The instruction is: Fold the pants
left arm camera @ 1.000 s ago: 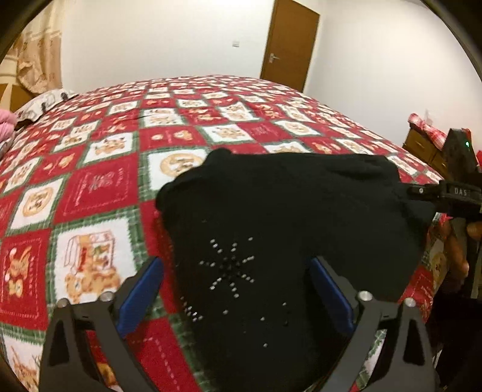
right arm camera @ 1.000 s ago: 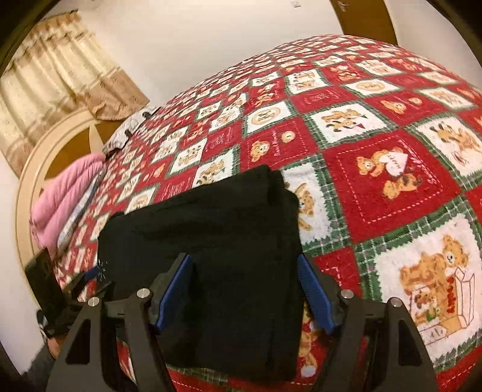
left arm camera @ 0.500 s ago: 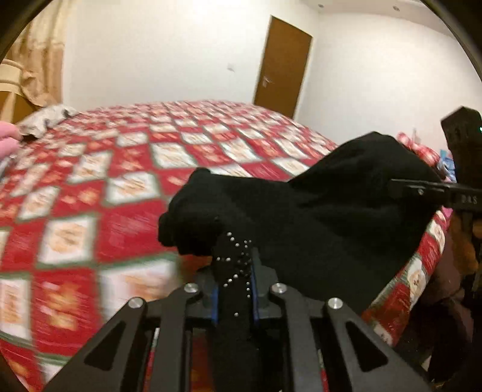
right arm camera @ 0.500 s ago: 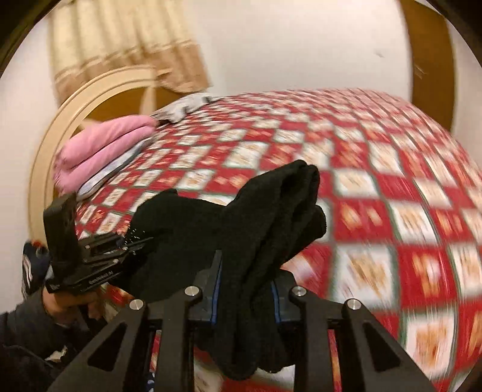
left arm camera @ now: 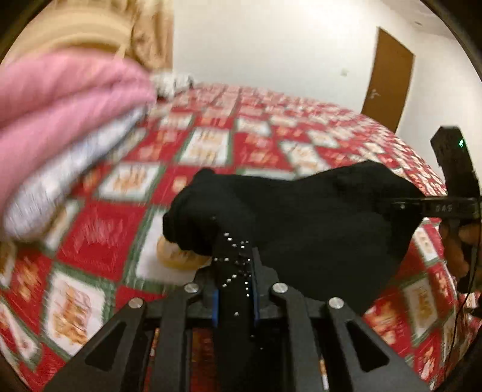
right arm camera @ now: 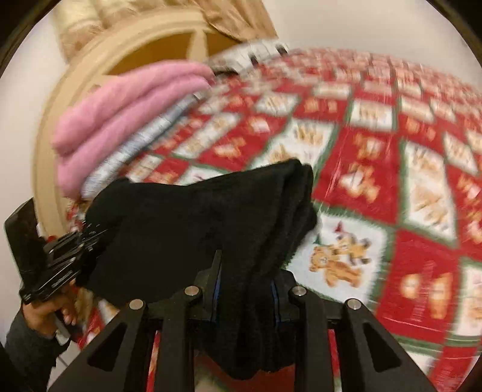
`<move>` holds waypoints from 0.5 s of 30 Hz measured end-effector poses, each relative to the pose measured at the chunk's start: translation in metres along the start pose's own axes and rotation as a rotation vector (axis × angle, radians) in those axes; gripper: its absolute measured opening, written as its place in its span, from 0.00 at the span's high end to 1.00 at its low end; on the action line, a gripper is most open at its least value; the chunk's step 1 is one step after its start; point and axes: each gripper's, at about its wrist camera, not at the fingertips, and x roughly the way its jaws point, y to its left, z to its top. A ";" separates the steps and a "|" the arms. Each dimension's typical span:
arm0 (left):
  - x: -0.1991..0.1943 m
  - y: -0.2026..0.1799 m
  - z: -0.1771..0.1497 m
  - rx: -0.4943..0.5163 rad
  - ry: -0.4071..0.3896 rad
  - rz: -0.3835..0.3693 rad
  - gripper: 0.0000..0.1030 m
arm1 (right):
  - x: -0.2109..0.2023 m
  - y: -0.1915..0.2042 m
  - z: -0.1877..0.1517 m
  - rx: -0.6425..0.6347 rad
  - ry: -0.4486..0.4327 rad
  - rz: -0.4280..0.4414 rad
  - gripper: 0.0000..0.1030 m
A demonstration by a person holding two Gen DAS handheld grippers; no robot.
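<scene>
Pants (left arm camera: 316, 223), black and bunched into a thick folded bundle, hang between my two tools above the bedspread (left arm camera: 265, 141), lifted clear of it along most of their length as far as I can judge through the blur. My left gripper (left arm camera: 234, 301) has its blue pads clamped on a strip of the cloth dotted with small silver studs (left arm camera: 236, 262), though its jaws are easing apart slightly with the fabric between them. My right gripper (right arm camera: 245, 289) is clamped on the other end, where several layers of the black cloth spill over and down between its fingers. From the left wrist view I see the right gripper at the far right edge, gripping the bundle's end, with a hand (left arm camera: 455, 244) wrapped round its handle. From the right wrist view the left gripper sits low at the left, its nose in the cloth, held by a hand (right arm camera: 51, 313) in a dark sleeve (right arm camera: 27, 346). Under the pants the bedspread is a patchwork of red and white squares with bear pictures and green borders. A stack of folded pink blankets (right arm camera: 126, 108) over a pale grey one lies near the head of the bed, just beyond the bundle. Behind it stands a curved beige headboard (right arm camera: 99, 60) and tan curtains (right arm camera: 229, 18). A brown door (left arm camera: 388, 81) is set in the white wall on the far side.
</scene>
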 end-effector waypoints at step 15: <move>-0.076 -0.045 -0.027 0.073 -0.125 0.222 0.07 | -0.121 -0.003 -0.055 0.018 -0.179 -0.176 0.34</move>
